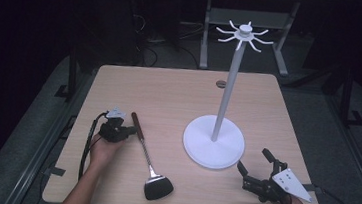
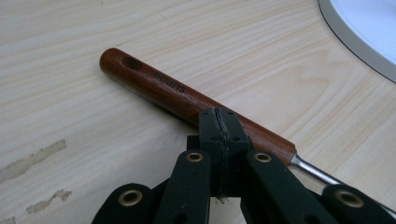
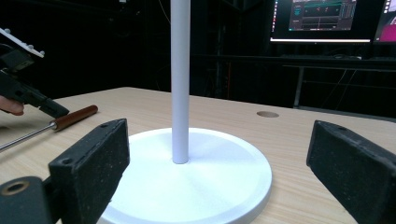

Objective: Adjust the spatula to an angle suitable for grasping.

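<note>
The right gripper (image 1: 253, 165) rests at the near table edge, jaws spread wide toward the stand base (image 1: 214, 141), probably to brace it. Farther left, the left gripper (image 1: 127, 129), jaws pressed together, meets the wooden handle of the spatula (image 1: 145, 154), which lies flat on the table (image 1: 169, 93); no grasp is evident.

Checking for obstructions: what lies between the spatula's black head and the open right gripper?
Bare tabletop. In the high view nothing sits between the spatula's head and the right gripper; the white stand's base lies farther back, off that line.
</note>
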`<state>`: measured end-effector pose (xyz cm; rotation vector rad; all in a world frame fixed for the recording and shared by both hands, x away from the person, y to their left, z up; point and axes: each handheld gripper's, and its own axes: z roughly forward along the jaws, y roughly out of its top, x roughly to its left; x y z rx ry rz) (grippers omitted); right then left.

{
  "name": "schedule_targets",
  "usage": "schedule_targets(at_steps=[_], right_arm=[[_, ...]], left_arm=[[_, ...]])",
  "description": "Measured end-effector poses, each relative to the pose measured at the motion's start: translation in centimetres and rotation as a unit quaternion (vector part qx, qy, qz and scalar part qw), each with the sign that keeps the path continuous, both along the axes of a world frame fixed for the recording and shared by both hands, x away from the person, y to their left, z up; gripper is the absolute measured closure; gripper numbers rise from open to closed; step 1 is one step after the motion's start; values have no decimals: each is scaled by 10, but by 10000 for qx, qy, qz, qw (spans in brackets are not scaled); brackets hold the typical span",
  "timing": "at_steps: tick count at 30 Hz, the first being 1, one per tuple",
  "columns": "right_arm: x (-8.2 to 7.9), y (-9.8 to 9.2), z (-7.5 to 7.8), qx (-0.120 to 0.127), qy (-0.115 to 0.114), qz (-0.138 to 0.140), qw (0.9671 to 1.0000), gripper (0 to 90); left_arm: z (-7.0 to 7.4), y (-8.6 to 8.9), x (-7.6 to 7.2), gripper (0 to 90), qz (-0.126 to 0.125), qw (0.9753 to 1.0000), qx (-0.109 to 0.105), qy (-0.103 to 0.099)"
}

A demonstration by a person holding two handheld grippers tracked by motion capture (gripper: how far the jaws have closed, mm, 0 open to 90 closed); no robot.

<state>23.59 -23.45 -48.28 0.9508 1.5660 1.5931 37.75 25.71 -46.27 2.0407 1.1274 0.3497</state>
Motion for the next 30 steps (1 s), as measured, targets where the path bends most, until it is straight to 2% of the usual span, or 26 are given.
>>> schedule_targets(at_steps=[10, 12, 13, 17, 24, 25, 29, 30], right_arm=[[0, 0, 0, 27, 3, 0, 10000, 55], [0, -1, 0, 22, 2, 7, 10000, 55], [0, -1, 0, 28, 5, 6, 10000, 55], [0, -1, 0, 27, 4, 5, 10000, 55], [0, -1, 0, 36, 6, 7, 10000, 55], [0, -1, 0, 36, 6, 7, 10000, 55], [0, -1, 0, 35, 5, 12, 10000, 55], [0, -1, 0, 32, 4, 13, 10000, 55]], left_arm=[[-2, -11, 10, 896, 39, 10000, 28, -33], [-2, -14, 12, 896, 93, 9999, -82, 0], [-2, -15, 13, 896, 61, 10000, 4, 19], [-1, -20, 14, 896, 79, 9999, -86, -27], [1, -30, 14, 896, -102, 9999, -70, -89], [1, -31, 14, 896, -105, 9998, -118, -84], [0, -35, 13, 896, -211, 9997, -48, -77], [-1, -38, 13, 896, -218, 9997, -94, -91]])
